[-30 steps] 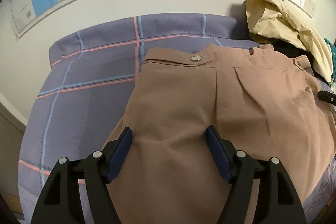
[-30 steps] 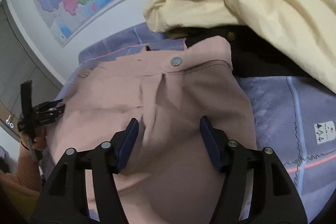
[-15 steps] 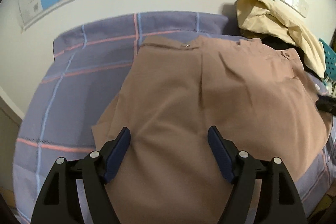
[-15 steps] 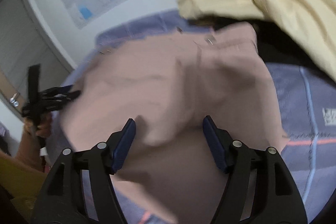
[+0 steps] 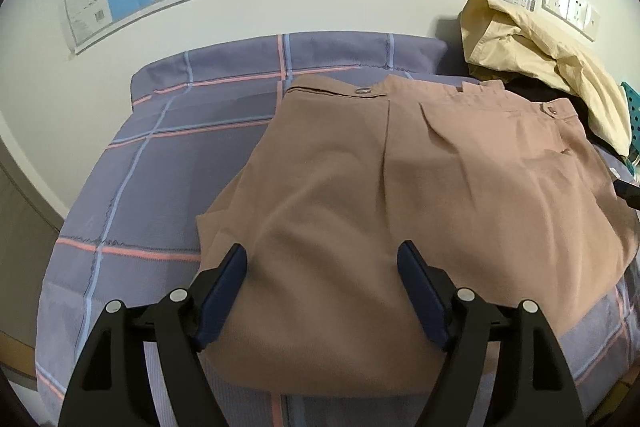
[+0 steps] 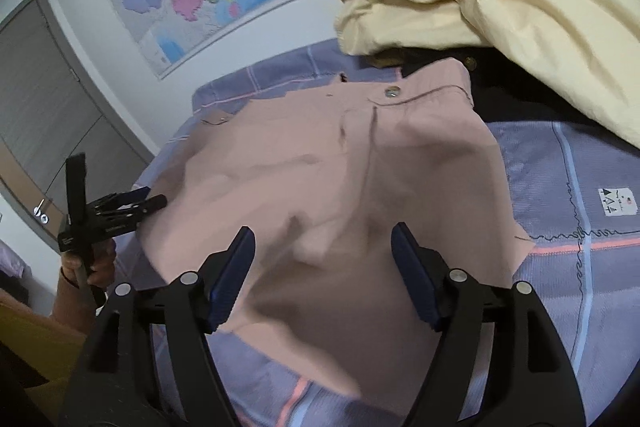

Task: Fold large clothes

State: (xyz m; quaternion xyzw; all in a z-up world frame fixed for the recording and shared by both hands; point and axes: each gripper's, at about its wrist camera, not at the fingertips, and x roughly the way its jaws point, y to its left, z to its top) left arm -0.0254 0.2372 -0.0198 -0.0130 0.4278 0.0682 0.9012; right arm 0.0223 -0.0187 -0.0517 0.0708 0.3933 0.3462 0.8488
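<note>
Across the middle of both views, the folded tan trousers (image 5: pixel 400 211) lie flat on the plaid bedsheet (image 5: pixel 168 163), lower edge blurred in the right view. Left gripper (image 5: pixel 322 291) and right gripper (image 6: pixel 320 263) stand wide above them, the right's jaws just opening. A cream garment (image 6: pixel 500 11), upper right, covers dark clothing.

The right gripper (image 6: pixel 322 245) hangs over folded pink-brown trousers (image 6: pixel 340 179) on a checked sheet (image 6: pixel 560 187), its jaws just widened, nothing gripped; a cream garment (image 6: pixel 500 11) lies behind
</note>
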